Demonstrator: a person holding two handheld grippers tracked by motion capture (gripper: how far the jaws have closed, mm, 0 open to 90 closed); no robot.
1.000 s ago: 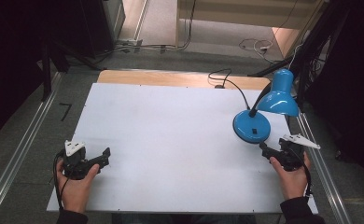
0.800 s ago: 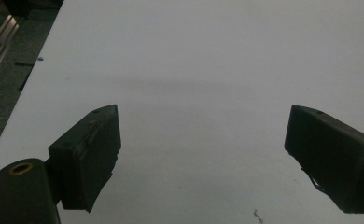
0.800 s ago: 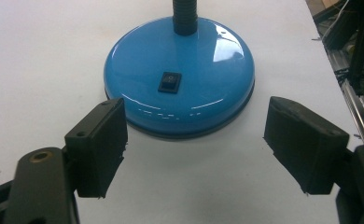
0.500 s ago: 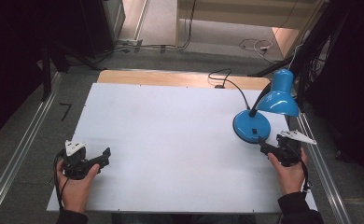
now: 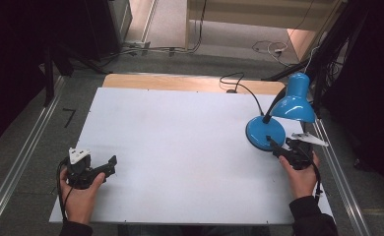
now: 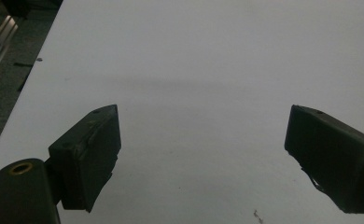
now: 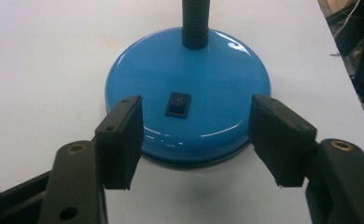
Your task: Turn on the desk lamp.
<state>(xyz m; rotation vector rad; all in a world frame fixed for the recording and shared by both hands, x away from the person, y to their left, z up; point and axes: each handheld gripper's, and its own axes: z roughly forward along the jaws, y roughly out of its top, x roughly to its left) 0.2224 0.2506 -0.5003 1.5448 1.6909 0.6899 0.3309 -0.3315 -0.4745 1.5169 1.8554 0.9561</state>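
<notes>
A blue desk lamp stands at the right side of the white table, its shade bent over on a black flexible neck. In the right gripper view its round base carries a black rocker switch. My right gripper is open, its jaws just short of the base's near edge, one on each side of the switch line. My left gripper rests open near the table's front left corner, with bare table between its jaws.
The lamp's black cable runs off the far edge over a wooden strip. Metal rails flank the table on both sides. More cables lie on the floor beyond.
My right gripper has moved forward and slightly left, closing in on the lamp base. The left gripper has stayed put.
</notes>
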